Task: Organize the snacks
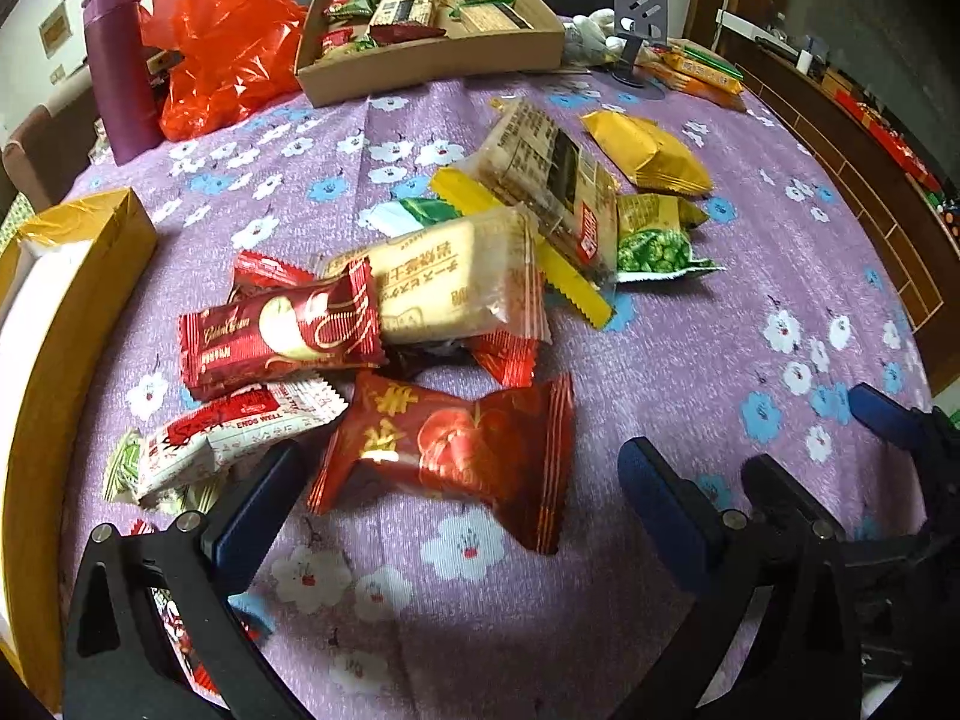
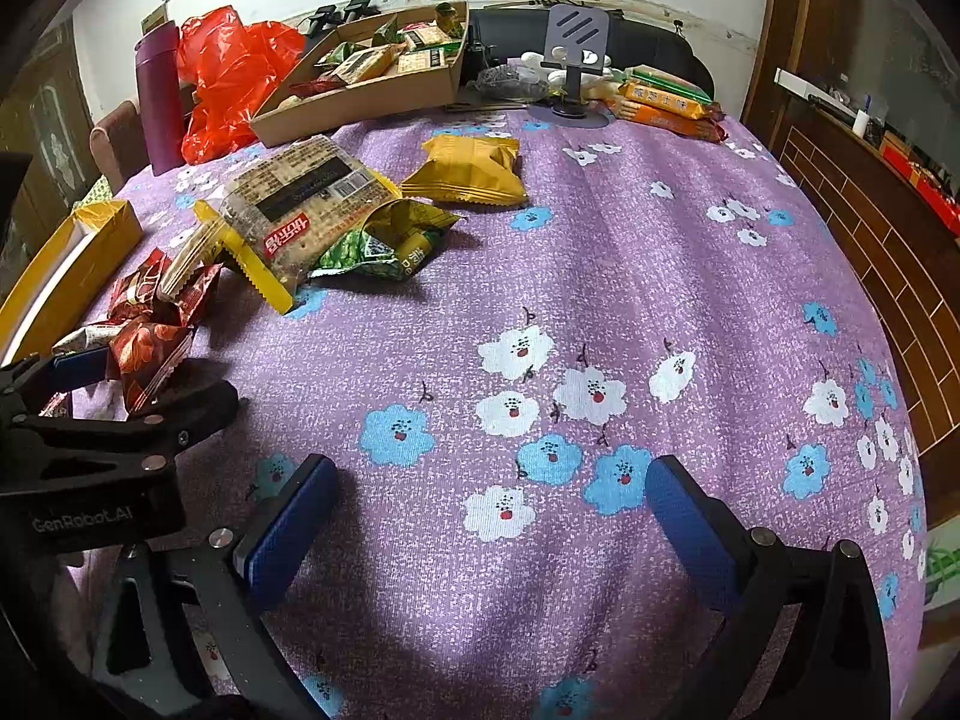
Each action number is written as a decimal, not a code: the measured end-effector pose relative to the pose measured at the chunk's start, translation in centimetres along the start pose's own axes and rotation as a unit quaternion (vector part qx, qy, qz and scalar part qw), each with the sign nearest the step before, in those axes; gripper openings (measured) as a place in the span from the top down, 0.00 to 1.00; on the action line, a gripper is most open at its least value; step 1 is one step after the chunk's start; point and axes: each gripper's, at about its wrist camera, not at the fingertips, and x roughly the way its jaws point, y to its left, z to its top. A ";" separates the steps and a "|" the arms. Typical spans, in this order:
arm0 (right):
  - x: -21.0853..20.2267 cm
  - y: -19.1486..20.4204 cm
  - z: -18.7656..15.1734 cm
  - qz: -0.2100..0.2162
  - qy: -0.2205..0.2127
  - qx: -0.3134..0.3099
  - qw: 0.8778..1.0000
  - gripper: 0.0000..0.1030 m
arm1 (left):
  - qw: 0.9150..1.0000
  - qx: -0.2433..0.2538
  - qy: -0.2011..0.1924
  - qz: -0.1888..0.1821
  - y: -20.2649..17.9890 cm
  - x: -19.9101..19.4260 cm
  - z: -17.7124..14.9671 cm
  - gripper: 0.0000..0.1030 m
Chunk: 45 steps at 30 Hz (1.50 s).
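Snacks [image 1: 390,324] lie heaped on the purple cloth [image 1: 690,312], centre left of the left view. Nearest, a red packet [image 1: 456,450] sits between the wide-open left gripper [image 1: 462,480]: light, crinkly, slippery, best pinched across its padded middle. Right gripper [image 2: 486,510], wide and empty, hovers over bare cloth.

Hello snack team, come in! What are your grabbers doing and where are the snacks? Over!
Left gripper open, straddling the red flower-print packet. Right gripper open over bare tablecloth. Loose snack pile unsorted; cardboard tray at back part-filled. Nothing blocking.
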 end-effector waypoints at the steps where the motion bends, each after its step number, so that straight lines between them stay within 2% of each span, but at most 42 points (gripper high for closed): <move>1: 0.2 0.0 0.1 0.002 0.001 0.001 1.000 0.00 | 1.000 -0.008 -0.002 -0.012 0.3 -0.4 -0.2 0.03; 3: 0.1 0.0 0.2 0.008 0.009 -0.007 1.000 0.00 | 0.999 -0.024 -0.012 -0.038 0.9 -1.7 -0.7 0.06; 5: 0.1 -0.3 0.5 0.017 0.019 -0.011 1.000 0.01 | 0.998 -0.031 -0.042 -0.048 1.3 -4.1 -1.4 0.06; 6: -0.2 -0.5 0.4 0.016 0.016 -0.005 1.000 0.09 | 0.997 -0.033 -0.056 -0.052 1.6 -5.3 -1.7 0.05; 7: -0.7 -0.9 0.3 0.016 0.013 0.007 1.000 0.24 | 0.995 -0.036 -0.069 -0.062 2.0 -6.7 -2.0 0.05; 8: -1.4 -1.2 0.1 0.027 0.010 0.025 0.999 0.32 | 0.993 -0.045 -0.081 -0.079 2.6 -8.3 -2.4 0.05; 9: -2.1 -1.5 0.0 0.045 0.009 0.044 0.998 0.47 | 0.989 -0.055 -0.090 -0.102 3.2 -9.9 -2.7 0.05; 10: -3.3 -1.9 -0.2 0.072 0.003 0.070 0.995 0.57 | 0.986 -0.060 -0.097 -0.124 3.8 -11.5 -2.9 0.06; 11: -4.4 -2.1 -0.3 0.094 -0.009 0.086 0.992 0.61 | 0.982 -0.059 -0.109 -0.139 4.2 -13.6 -3.0 0.07; 12: -5.8 -2.1 -0.3 0.112 -0.028 0.096 0.989 0.64 | 0.981 -0.055 -0.126 -0.137 4.5 -15.4 -3.0 0.07; 15: -10.2 -1.8 -0.4 0.155 -0.086 0.112 0.978 0.64 | 0.971 -0.045 -0.204 -0.121 5.2 -22.2 -3.7 0.06; 16: -12.3 -1.8 -0.4 0.181 -0.112 0.119 0.970 0.64 | 0.967 -0.042 -0.224 -0.116 5.4 -24.3 -3.7 0.06; 19: -17.9 -1.7 0.0 0.225 -0.168 0.123 0.952 0.64 | 0.953 -0.030 -0.286 -0.097 6.3 -31.0 -4.1 0.06; 22: -24.1 -1.8 1.4 0.235 -0.225 0.108 0.939 0.62 | 0.937 -0.019 -0.342 -0.068 7.3 -36.8 -3.9 0.06; 23: -25.9 -1.8 2.1 0.233 -0.241 0.102 0.937 0.61 | 0.930 -0.014 -0.365 -0.048 7.8 -38.9 -3.9 0.06; 26: -31.7 -2.2 4.4 0.230 -0.302 0.091 0.921 0.60 | 0.917 0.001 -0.400 0.001 8.3 -42.7 -3.0 0.06; 29: -35.5 -2.4 7.4 0.225 -0.310 0.080 0.920 0.59 | 0.908 0.010 -0.416 0.052 8.9 -44.7 -1.3 0.06; 31: -36.3 -2.2 9.5 0.221 -0.288 0.067 0.929 0.59 | 0.903 0.010 -0.420 0.088 9.5 -45.1 -0.3 0.04; 33: -35.1 -1.4 10.5 0.214 -0.252 0.057 0.942 0.54 | 0.908 0.014 -0.404 0.111 10.4 -43.6 0.9 0.00; 35: -32.0 -0.1 11.0 0.209 -0.215 0.044 0.953 0.46 | 0.921 0.014 -0.375 0.109 11.7 -41.0 1.4 0.00; 37: -26.2 1.6 10.2 0.210 -0.170 0.035 0.962 0.44 | 0.936 0.010 -0.340 0.090 12.7 -37.9 1.3 0.00; 39: -20.3 3.0 8.6 0.215 -0.114 0.037 0.969 0.44 | 0.957 -0.002 -0.284 0.056 13.8 -32.5 1.0 0.00; 41: -14.9 4.2 7.0 0.222 -0.060 0.039 0.972 0.50 | 0.975 -0.015 -0.221 0.010 14.6 -26.5 0.6 0.00; 42: -12.4 4.9 6.3 0.224 -0.034 0.040 0.973 0.57 | 0.980 -0.018 -0.196 -0.005 14.4 -24.2 0.1 0.02; 43: -10.0 5.6 5.7 0.229 -0.010 0.039 0.973 0.62 | 0.984 -0.018 -0.174 -0.016 14.3 -21.8 -0.2 0.13; 44: -7.8 6.5 5.3 0.232 0.008 0.036 0.972 0.62 | 0.989 -0.018 -0.148 -0.023 14.3 -19.0 -0.8 0.20; 45: -6.3 7.0 4.9 0.233 0.015 0.035 0.972 0.62 | 0.992 -0.016 -0.126 -0.028 14.0 -17.2 -1.6 0.32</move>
